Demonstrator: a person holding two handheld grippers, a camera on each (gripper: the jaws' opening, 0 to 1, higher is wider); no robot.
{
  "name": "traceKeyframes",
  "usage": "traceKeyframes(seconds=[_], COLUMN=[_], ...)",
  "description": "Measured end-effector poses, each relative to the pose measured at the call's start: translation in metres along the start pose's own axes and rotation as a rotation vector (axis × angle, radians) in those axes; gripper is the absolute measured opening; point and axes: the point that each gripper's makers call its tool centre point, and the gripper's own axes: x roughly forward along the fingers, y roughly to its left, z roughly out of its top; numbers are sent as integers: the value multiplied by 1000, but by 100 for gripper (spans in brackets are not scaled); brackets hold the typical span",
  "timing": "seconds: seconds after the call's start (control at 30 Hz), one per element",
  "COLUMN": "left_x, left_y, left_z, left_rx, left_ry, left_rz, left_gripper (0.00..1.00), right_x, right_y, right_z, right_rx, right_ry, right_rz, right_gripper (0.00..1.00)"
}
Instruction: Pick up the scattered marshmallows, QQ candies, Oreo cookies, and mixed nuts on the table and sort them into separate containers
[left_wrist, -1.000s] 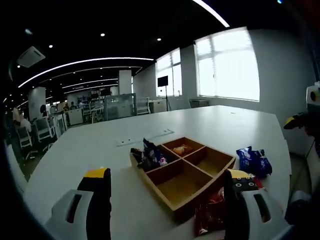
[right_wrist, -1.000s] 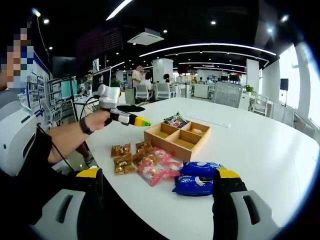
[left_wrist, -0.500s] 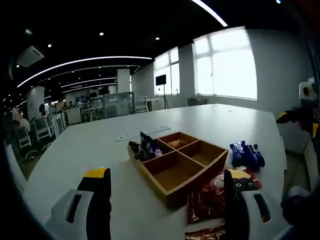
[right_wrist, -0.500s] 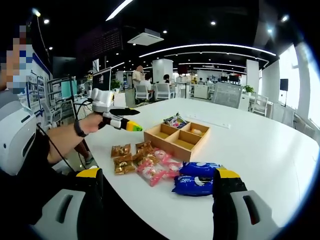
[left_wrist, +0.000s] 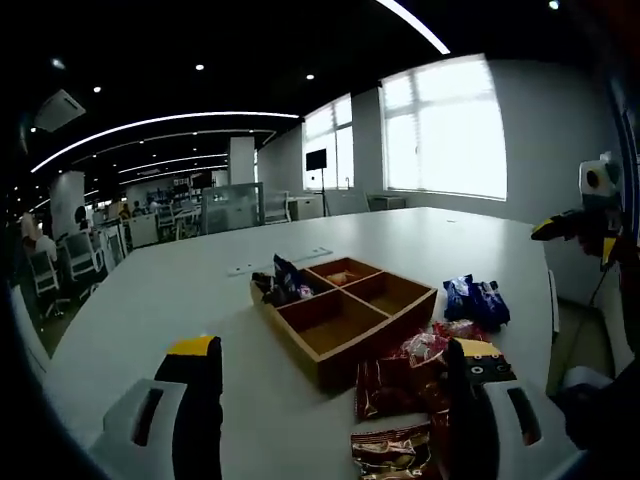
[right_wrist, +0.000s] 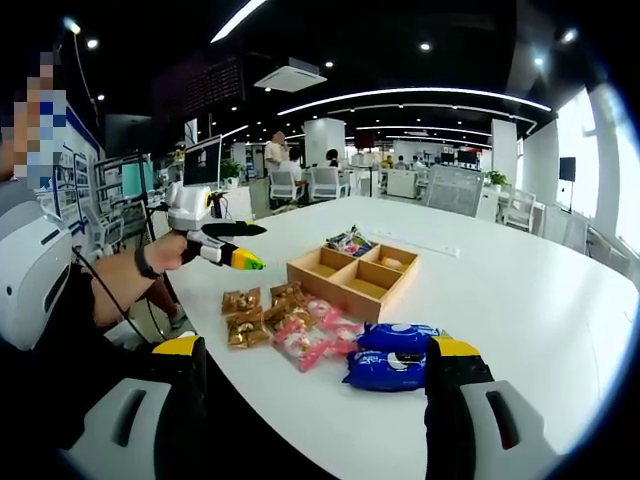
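Now: big white table (right_wrist: 520, 290), bright office | four-part wooden tray (right_wrist: 352, 276) sits cornerwise | both claws apart, holding nothing.

Open-plan office, bright and modern.
Rows of desks (right_wrist: 400, 180) with office chairs (right_wrist: 325, 182), monitors (right_wrist: 200, 160), curved ceiling light strips (right_wrist: 420, 95), large windows (left_wrist: 445, 130) and a big white meeting table (right_wrist: 520, 290).
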Motion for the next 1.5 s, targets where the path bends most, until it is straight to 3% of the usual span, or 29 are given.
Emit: traceKeyframes(seconds=[0.53,0.9,1.3,1.5], left_x=[-32,-51,-62,-64], left_y=[-7,-5,-13,-11], left_z=[-3,-17,-19,-21], left_rx=[-7,-26,12,-14], left_ry=[-4,12,42,48], left_rz=[3,21,3,3], left_gripper=[97,97,94,95], right_x=[-2,-1,-1,-1], right_y=[-1,0,1,1], right_z=[-3,-3,-2,-2], right_rx=[6,4,1,0], right_ry=[1,5,4,6], right_rz=[-3,-1,1,5], right_gripper=[86,86,86,86])
